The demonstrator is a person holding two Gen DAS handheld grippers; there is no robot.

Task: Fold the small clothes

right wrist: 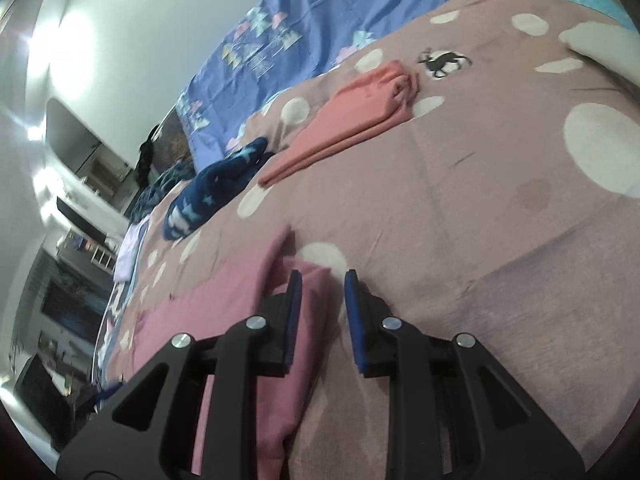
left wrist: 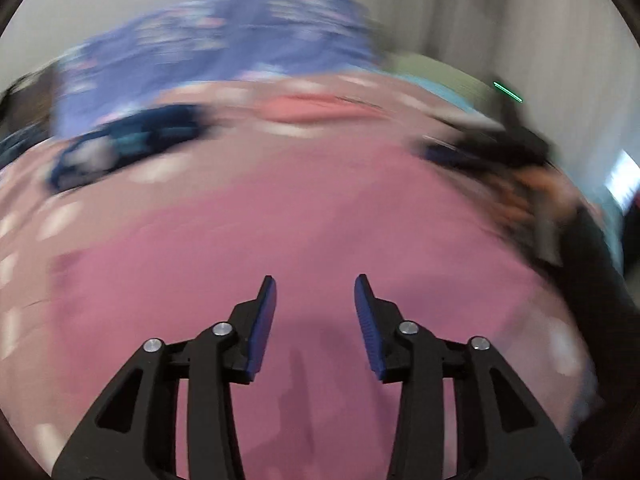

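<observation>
A pink garment [left wrist: 312,220] lies spread on the bed under my left gripper [left wrist: 315,280], which is open and empty just above it. That view is blurred by motion. In the right wrist view the same pink garment [right wrist: 236,304] lies folded lengthwise at the lower left. My right gripper [right wrist: 323,274] is open and empty, its jaws astride the garment's right edge. A folded salmon garment [right wrist: 352,116] and a navy star-print garment [right wrist: 216,192] lie farther back on the bed.
The bed has a dusty-pink spotted cover [right wrist: 500,208] with a deer print [right wrist: 444,62]. A blue patterned sheet [right wrist: 320,28] lies behind by the wall. My right gripper and hand [left wrist: 500,152] show at the right. Furniture [right wrist: 80,208] stands at the left.
</observation>
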